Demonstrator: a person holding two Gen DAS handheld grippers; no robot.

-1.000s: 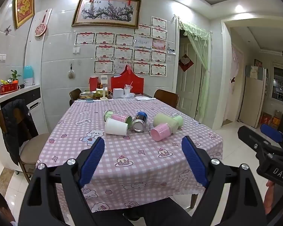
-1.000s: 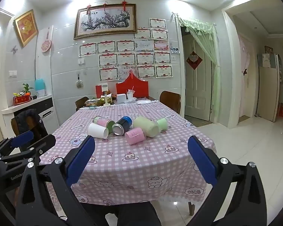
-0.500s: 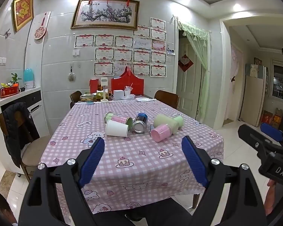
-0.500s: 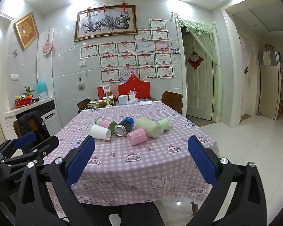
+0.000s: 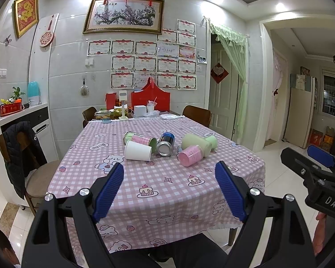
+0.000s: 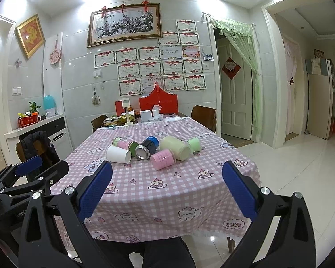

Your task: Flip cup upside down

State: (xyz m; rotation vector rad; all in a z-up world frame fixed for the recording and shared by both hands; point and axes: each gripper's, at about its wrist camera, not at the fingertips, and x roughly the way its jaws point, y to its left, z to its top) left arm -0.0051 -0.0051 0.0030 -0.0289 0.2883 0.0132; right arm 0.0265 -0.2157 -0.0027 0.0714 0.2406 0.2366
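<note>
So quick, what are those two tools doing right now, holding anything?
Left tool: open, holding nothing, short of the table.
Right tool: open, holding nothing.

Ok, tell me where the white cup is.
The white cup lies on its side on the checked tablecloth, leftmost of the front cups in both views, just left of the metal can.

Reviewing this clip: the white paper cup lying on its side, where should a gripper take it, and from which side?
Grip the white paper cup across its mid-wall, coming from above with fingers either side. It lies on its side, left-most, left flank free; the pink-and-green cup crowds it behind.
</note>
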